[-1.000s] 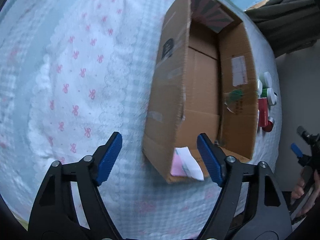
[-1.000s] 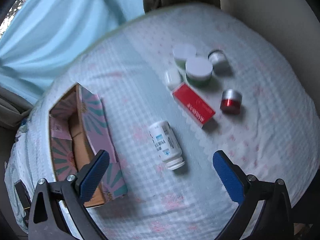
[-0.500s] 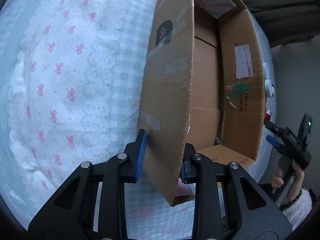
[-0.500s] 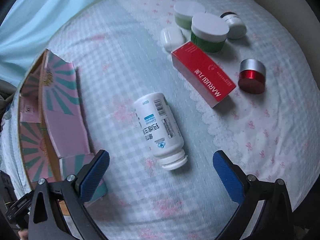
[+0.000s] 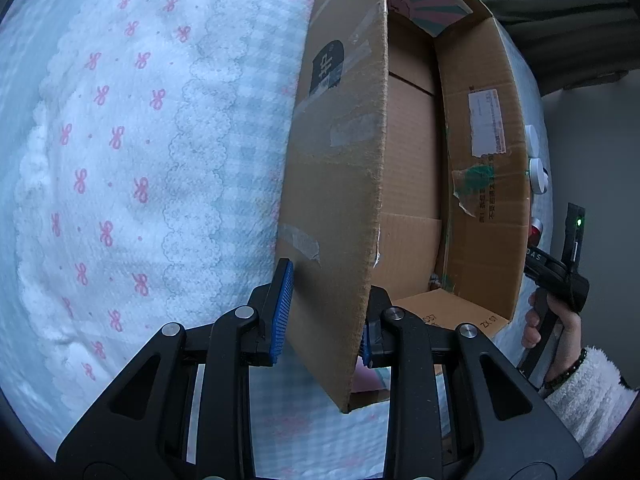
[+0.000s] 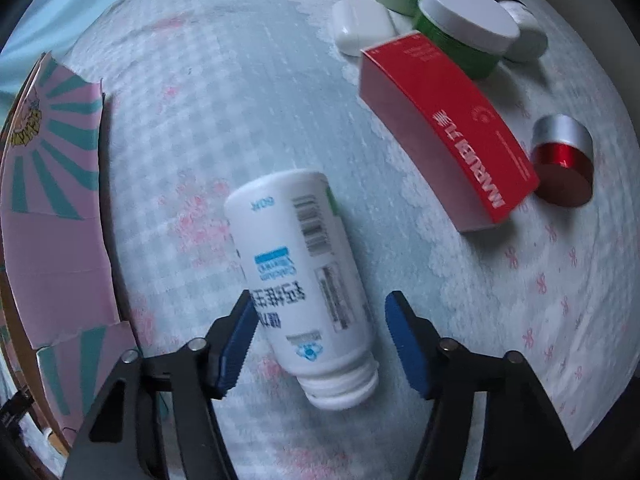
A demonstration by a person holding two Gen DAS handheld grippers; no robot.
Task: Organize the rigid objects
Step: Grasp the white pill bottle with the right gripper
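Fingers of the right gripper (image 6: pixel 316 340) straddle the white pill bottle (image 6: pixel 300 276), which lies on its side on the checked bedspread (image 6: pixel 224 80); the jaws have just been closing, and the left pad looks at or just off the label while the right pad stands clear, so no grip yet. Bottle's long axis runs away from the gripper, cap end nearest, so the pads close across its width. Left gripper (image 5: pixel 324 312) is clamped on the near wall of the open cardboard box (image 5: pixel 484 208), one pad outside, one inside. Red carton (image 6: pixel 452 128), green jar (image 6: pixel 460 28), red jar (image 6: pixel 564 160) and white case (image 6: pixel 360 24) sit well beyond the bottle. Motion blur softens the bottle's label; the box's interior is largely cut off in the right view, and its near floor is hidden behind the gripped wall in the left view.
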